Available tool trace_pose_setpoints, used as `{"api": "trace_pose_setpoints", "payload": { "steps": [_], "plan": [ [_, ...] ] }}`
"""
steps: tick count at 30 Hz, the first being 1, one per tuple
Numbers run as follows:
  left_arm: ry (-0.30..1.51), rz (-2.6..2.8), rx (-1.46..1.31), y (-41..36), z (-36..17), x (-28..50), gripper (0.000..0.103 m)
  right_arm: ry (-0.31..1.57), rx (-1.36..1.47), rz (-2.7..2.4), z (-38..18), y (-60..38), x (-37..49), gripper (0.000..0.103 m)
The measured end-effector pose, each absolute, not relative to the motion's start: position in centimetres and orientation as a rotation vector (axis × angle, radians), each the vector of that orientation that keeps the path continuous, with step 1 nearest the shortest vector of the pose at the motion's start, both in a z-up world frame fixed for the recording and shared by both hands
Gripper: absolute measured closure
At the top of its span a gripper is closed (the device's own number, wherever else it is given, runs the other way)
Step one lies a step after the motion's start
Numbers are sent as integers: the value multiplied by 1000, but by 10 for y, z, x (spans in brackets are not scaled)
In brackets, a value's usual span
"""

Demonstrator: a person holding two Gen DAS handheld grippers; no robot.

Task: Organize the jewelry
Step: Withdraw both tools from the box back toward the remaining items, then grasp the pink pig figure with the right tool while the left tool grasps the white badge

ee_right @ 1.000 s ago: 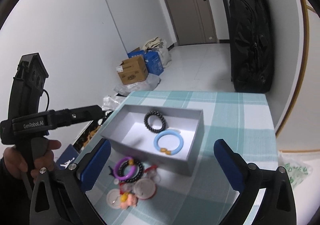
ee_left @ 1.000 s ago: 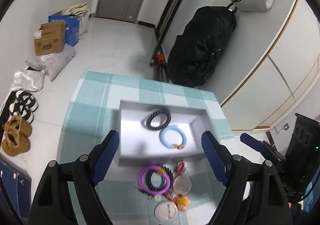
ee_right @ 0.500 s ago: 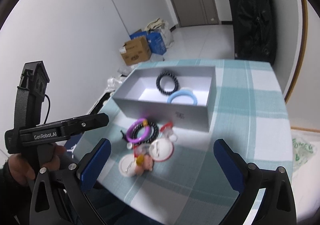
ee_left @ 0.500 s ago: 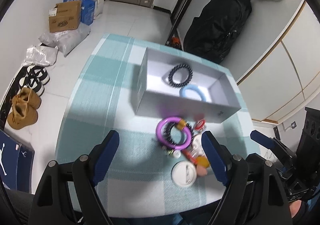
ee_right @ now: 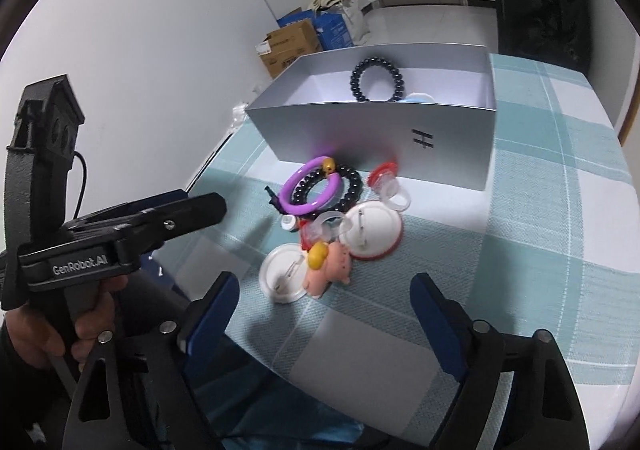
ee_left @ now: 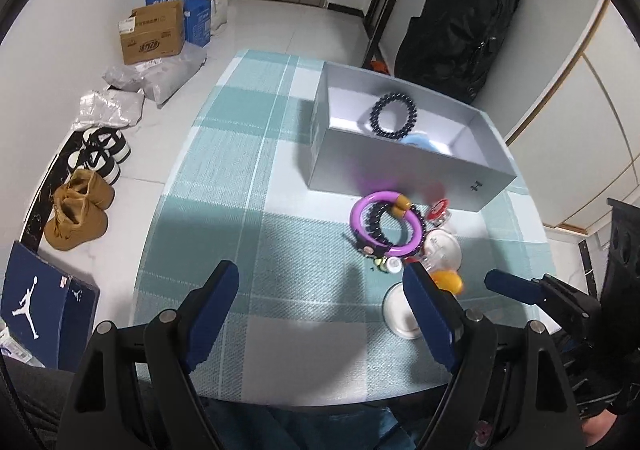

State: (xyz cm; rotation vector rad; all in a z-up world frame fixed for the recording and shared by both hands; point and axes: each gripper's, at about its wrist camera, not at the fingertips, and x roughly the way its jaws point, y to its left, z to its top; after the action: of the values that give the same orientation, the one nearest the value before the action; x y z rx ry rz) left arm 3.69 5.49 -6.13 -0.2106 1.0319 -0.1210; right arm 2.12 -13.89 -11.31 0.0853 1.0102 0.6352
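A grey box (ee_left: 404, 165) (ee_right: 360, 137) stands on the checked tablecloth and holds a black bead bracelet (ee_left: 393, 115) (ee_right: 377, 78) and a light blue bangle (ee_left: 424, 141). In front of it lies a pile: a purple bangle (ee_left: 386, 226) (ee_right: 310, 189) over another black bead bracelet (ee_right: 348, 185), white round badges (ee_right: 372, 234), a pink pig charm (ee_right: 330, 266). My left gripper (ee_left: 320, 300) is open and empty above the near table edge. My right gripper (ee_right: 324, 306) is open and empty, just short of the pile.
The table's near edge lies right under both grippers. On the floor to the left are cardboard boxes (ee_left: 154, 35), bags, shoes (ee_left: 78, 215) and a blue shoebox (ee_left: 44, 306). A black bag (ee_left: 460, 29) leans on the wall behind the table.
Both grippers have pulled back and lowered toward the near table edge; the box and pile now sit farther ahead. Nothing on the table has moved.
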Motion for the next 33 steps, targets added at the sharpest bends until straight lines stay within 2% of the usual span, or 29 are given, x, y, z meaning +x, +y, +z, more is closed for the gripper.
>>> {"api": "trace_pose_setpoints", "payload": {
  "steps": [3, 10, 15, 16, 18, 20, 21, 23, 24, 33],
  "plan": [
    [1048, -117, -222, 58, -64, 37, 22, 996, 84, 638, -112, -137, 20, 20],
    [1052, -108, -183, 54, -65, 35, 22, 1010, 64, 615, -115, -126, 26, 37],
    [1067, -108, -177, 53, -68, 36, 22, 1013, 63, 612, -115, -122, 28, 44],
    [1068, -108, -176, 53, -68, 36, 22, 1017, 64, 612, -116, -122, 29, 49],
    [1069, -103, -172, 53, -67, 37, 22, 1034, 57, 602, -118, -120, 30, 51],
    [1065, -107, -184, 54, -66, 36, 22, 1036, 55, 603, -118, -120, 30, 57],
    [1062, -108, -185, 54, -65, 36, 22, 1039, 58, 608, -118, -121, 30, 61],
    [1054, -110, -178, 53, -64, 35, 22, 1053, 65, 612, -120, -122, 31, 75],
    [1054, -111, -177, 52, -64, 36, 22, 1057, 66, 603, -120, -123, 31, 77],
    [1064, -115, -169, 48, -67, 37, 22, 1064, 96, 592, -119, -134, 35, 78]
  ]
}}
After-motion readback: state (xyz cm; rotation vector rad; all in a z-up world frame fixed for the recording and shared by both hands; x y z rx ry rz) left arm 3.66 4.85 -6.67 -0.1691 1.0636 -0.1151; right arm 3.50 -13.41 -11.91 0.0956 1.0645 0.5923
